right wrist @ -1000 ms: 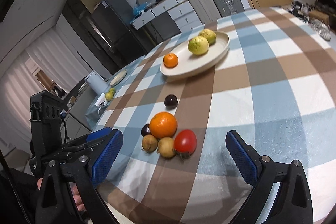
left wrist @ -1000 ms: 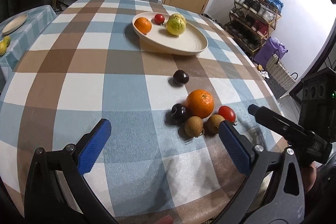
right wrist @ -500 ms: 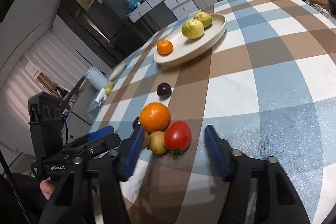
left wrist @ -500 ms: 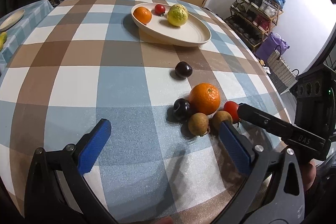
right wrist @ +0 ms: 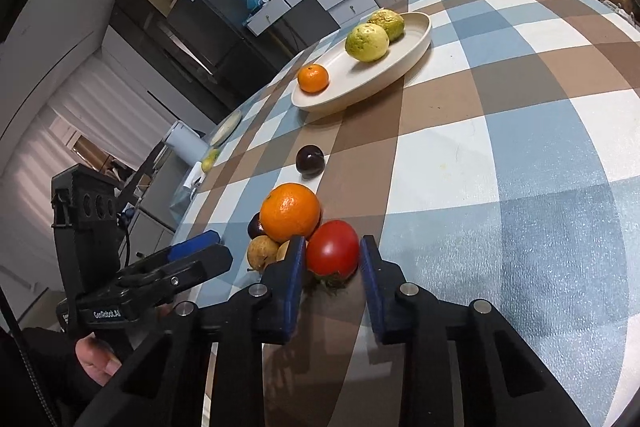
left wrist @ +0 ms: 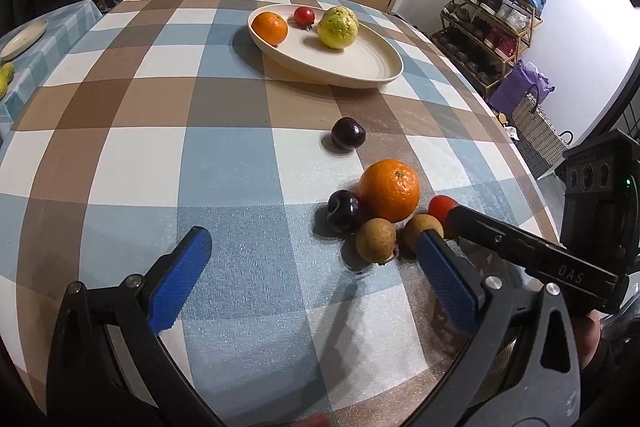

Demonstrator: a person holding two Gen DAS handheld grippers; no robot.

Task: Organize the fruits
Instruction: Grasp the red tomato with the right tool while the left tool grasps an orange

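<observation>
black left claw (right wrist: 192, 251) "genrobot.ai" | right claw (right wrist: 331, 259) straddles tomato (right wrist: 333, 253)

A checked tablecloth (left wrist: 120, 131) in blue, brown and white is covering the table. Ahead of the tools a cream plate (left wrist: 360, 67) is showing a small orange fruit (left wrist: 272, 27), a red tomato (left wrist: 304, 15) and yellow-green guavas (left wrist: 338, 27). Nearer, a dark purple plum (left wrist: 348, 139) is gleaming, beside a bright orange (right wrist: 290, 213), two tan-brown fruits (left wrist: 376, 241) and a red tomato (right wrist: 333, 253) between blue pads (right wrist: 297, 277).
</observation>
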